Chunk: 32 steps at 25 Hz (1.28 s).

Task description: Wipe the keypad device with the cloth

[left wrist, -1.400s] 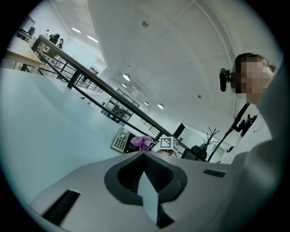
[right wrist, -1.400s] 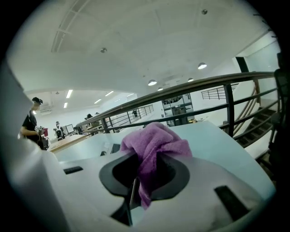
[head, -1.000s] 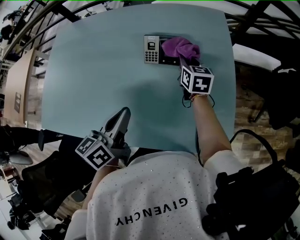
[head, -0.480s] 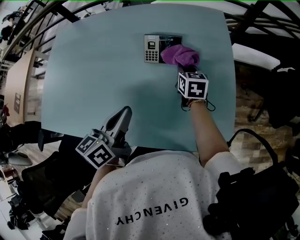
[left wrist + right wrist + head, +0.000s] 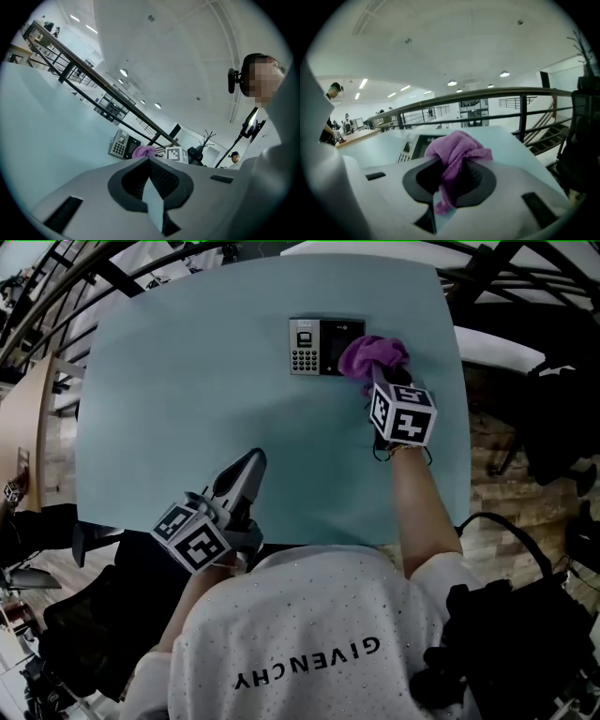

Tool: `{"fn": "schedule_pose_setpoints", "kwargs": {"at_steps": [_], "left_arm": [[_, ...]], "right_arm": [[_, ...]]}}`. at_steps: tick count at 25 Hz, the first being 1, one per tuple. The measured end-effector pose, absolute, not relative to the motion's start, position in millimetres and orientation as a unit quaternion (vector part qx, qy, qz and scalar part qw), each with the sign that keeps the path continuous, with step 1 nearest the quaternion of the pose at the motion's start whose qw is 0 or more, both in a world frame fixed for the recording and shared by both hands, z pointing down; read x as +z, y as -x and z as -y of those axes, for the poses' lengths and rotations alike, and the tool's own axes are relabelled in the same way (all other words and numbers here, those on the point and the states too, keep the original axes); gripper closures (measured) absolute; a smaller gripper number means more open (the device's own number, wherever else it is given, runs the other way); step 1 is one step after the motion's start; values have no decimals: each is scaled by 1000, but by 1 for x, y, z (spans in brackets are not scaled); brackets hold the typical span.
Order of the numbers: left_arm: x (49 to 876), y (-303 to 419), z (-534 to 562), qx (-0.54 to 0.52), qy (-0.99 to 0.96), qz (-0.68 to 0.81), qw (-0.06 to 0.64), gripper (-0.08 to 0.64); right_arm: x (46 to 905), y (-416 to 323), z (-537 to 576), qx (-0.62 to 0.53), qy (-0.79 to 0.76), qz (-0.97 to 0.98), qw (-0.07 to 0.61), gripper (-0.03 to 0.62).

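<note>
The keypad device (image 5: pixel 324 334) lies flat near the far edge of the pale blue table (image 5: pixel 187 381), with its number keys on the left and a dark screen on the right. My right gripper (image 5: pixel 375 367) is shut on a purple cloth (image 5: pixel 372 354), which hangs just right of the device's right end. In the right gripper view the cloth (image 5: pixel 457 154) bunches out of the jaws, with the device (image 5: pixel 417 146) behind it to the left. My left gripper (image 5: pixel 246 470) hovers shut over the near table edge, holding nothing. The left gripper view shows the device (image 5: pixel 123 145) and cloth (image 5: pixel 144 151) far off.
Black railings (image 5: pixel 84 277) run behind the table's far left corner. A dark bag (image 5: pixel 511 634) sits at the lower right beside the person. Wooden floor (image 5: pixel 497 493) shows right of the table.
The right gripper drew the cloth rightward across the device, from over its screen to just past its right end. The screen is now uncovered. The left gripper stayed put.
</note>
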<state>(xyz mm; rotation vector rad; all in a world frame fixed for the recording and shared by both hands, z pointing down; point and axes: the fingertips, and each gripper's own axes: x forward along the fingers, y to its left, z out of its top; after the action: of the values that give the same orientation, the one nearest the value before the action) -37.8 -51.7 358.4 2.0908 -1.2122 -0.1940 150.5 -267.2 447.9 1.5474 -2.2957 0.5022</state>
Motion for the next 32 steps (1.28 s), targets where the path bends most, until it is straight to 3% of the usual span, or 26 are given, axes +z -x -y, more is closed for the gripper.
{"fn": "schedule_pose_setpoints", "kwargs": {"at_steps": [4,6,15,32], "left_arm": [[363,62,54,-63,-818,454,347,560],[366,78,58,-67,-815,449,361,560],[376,134,65,-64,-812,440,379,560],[391,194,69,-105,-801,436,396,560]], "right_arm": [[356,-159,304,126,-583,801,55,529],[332,-151,318,112,-580,806,39,529],[397,-88,341,86,-558,793,228,528],[414,16,333,52,-503,809,298,528]]}}
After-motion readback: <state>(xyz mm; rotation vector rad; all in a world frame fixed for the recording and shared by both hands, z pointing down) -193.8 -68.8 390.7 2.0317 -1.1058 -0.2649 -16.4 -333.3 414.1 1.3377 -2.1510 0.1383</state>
